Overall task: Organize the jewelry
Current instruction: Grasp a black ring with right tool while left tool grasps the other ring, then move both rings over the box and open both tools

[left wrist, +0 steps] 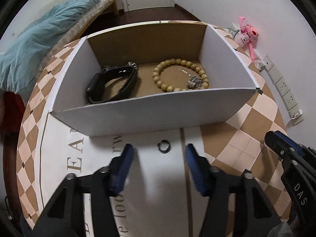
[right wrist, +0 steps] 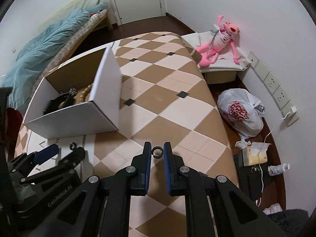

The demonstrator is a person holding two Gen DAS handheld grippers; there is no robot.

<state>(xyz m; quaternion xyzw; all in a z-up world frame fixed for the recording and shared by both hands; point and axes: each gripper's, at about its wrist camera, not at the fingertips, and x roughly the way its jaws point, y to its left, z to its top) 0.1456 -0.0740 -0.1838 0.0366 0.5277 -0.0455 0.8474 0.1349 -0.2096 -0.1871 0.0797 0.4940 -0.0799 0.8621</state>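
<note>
Right claw (right wrist: 157, 152): blue-padded fingers clenched on a small dark open ring (right wrist: 157, 152), pinched between the tips just above the checkered tan-and-cream cloth covering the table (right wrist: 167, 98). Ring band shows a gap on its left side.

Left claw (left wrist: 159, 154): released, fingers spread wide, hovering over the white printed panel of the cloth near the table's near edge. A second small dark ring (left wrist: 164, 146) lies on the white panel, between the spread fingertips and slightly ahead of them; neither pad touches it. In the right wrist view the same ring (right wrist: 73, 145) shows partly behind the left claw (right wrist: 65, 151).

Just beyond that ring: open white cardboard box with brown inside (left wrist: 138, 112), its near wall close to the ring, standing toward the table's left side. Inside, on the box floor:
- black leather strap bracelet with metal studs (left wrist: 112, 85), left half.
- tan wooden bead bracelet (left wrist: 179, 75), right half, lying flat.
- small silver chain with a cluster pendant (left wrist: 194, 82), resting within and over the bead loop's near right part.

Past the table's far right corner: pink plush toy (right wrist: 219, 39) on a low white stand against the wall.
</note>
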